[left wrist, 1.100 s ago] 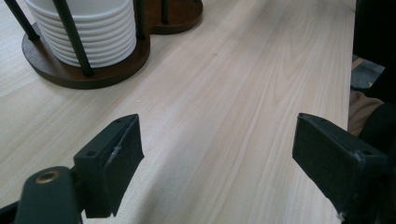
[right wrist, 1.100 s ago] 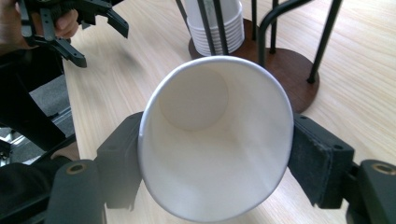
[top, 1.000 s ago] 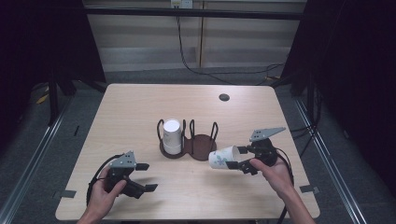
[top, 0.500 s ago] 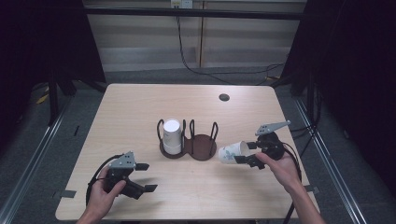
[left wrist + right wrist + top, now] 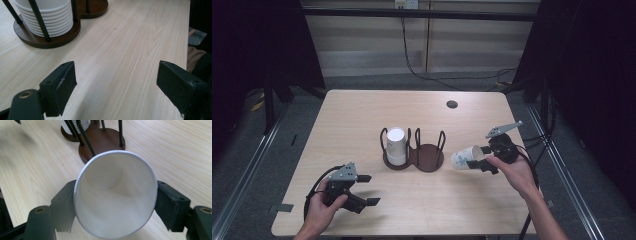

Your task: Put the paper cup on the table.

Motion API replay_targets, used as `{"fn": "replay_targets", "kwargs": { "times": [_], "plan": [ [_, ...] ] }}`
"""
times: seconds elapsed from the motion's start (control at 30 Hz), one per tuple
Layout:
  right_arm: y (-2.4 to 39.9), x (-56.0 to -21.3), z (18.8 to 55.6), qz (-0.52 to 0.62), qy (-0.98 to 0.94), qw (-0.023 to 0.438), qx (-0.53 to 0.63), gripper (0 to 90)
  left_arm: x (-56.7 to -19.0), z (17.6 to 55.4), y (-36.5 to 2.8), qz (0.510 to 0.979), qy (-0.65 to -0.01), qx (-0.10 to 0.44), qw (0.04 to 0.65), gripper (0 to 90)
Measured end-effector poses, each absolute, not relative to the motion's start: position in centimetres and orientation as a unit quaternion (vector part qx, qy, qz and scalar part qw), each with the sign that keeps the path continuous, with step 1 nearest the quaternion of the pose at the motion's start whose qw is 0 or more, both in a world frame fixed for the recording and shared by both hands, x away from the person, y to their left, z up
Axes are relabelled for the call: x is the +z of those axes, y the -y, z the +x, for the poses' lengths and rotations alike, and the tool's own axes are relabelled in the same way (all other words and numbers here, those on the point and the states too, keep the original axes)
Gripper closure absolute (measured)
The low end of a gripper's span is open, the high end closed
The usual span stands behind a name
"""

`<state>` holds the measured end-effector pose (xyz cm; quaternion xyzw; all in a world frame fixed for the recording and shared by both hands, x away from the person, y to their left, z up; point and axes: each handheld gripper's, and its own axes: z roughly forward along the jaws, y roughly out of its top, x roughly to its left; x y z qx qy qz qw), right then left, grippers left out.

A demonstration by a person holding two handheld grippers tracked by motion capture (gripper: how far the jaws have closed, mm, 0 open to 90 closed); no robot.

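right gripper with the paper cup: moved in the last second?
Yes. The right gripper holding the paper cup drifted right, away from the wooden cup holder, and slightly toward the table's far side.

In the left gripper view, the stack of white cups (image 5: 48,18) and its dark wooden holder (image 5: 57,37) are cut off by the top edge at upper left, so the stack's height cannot be told. In the right gripper view, the paper cup (image 5: 115,195) hides the inner faces of the right claw (image 5: 116,206) and part of the holder's base behind it. In the high view, the small dark round object (image 5: 452,104) at upper right of the worktop (image 5: 362,115) is too small to identify.
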<state>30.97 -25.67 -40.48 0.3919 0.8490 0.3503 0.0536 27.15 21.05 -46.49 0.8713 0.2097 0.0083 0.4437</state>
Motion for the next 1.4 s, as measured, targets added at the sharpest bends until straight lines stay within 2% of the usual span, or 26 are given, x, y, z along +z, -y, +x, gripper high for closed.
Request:
{"fn": "replay_targets", "kwargs": {
  "times": [1.4],
  "plan": [
    [23.3,-40.5,36.4,0.409,-0.889,0.068,0.195,24.2,-46.6,27.1,-21.1,0.879,-0.196,0.011,0.434,16.3]
  ]
}}
